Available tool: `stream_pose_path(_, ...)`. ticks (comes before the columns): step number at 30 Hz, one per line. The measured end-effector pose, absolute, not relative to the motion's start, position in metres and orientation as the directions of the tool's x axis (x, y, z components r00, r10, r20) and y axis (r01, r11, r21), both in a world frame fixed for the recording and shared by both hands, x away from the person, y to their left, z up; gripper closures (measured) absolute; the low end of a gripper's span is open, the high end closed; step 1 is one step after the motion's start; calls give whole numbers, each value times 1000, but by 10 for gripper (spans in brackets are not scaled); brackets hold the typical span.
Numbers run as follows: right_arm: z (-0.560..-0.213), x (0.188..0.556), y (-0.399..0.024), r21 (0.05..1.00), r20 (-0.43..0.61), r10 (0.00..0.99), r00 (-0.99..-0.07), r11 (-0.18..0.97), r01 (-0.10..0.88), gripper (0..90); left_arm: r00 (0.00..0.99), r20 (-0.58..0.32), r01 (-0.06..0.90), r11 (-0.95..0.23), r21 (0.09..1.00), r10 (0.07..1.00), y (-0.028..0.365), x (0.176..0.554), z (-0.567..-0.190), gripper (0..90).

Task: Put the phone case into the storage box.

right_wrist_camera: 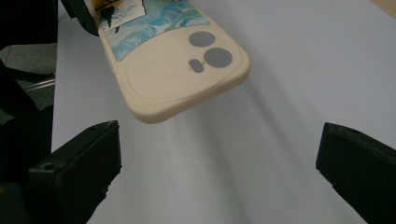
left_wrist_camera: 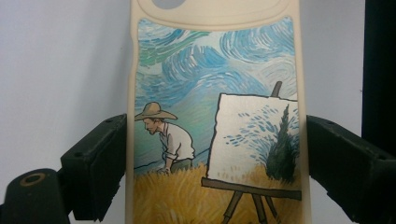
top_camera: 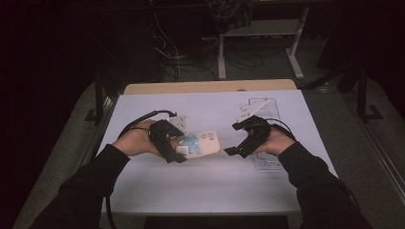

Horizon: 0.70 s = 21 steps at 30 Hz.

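A cream phone case (top_camera: 203, 144) with a painted picture of a man at an easel is held just above the white table sheet (top_camera: 210, 181). My left gripper (top_camera: 168, 142) is shut on its lower end. In the left gripper view both jaws press the long edges of the case (left_wrist_camera: 215, 116). My right gripper (top_camera: 230, 139) stands open a short way to the right of the case, with nothing between its jaws. In the right gripper view (right_wrist_camera: 219, 158) the camera end of the case (right_wrist_camera: 182, 79) hangs ahead at the upper left, over bare sheet.
A clear plastic piece (top_camera: 261, 102) lies on the sheet behind my right hand, and another clear part (top_camera: 266, 163) shows under that wrist. The wooden table edge (top_camera: 210, 87) runs along the back. Beyond it are cables and table legs on a dark floor.
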State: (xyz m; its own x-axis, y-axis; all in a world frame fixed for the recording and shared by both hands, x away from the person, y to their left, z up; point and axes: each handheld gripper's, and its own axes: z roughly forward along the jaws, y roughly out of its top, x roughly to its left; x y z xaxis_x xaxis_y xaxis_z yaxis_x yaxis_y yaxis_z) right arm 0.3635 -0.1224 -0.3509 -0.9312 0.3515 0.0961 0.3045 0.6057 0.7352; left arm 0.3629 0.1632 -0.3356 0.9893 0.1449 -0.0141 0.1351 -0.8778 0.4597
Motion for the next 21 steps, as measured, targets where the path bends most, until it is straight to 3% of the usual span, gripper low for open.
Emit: stream_pose_path(21,-348,373,-107,732,77,263,-962,640,234,0,996,-7,85,-904,420,90,146,371,-339,107)
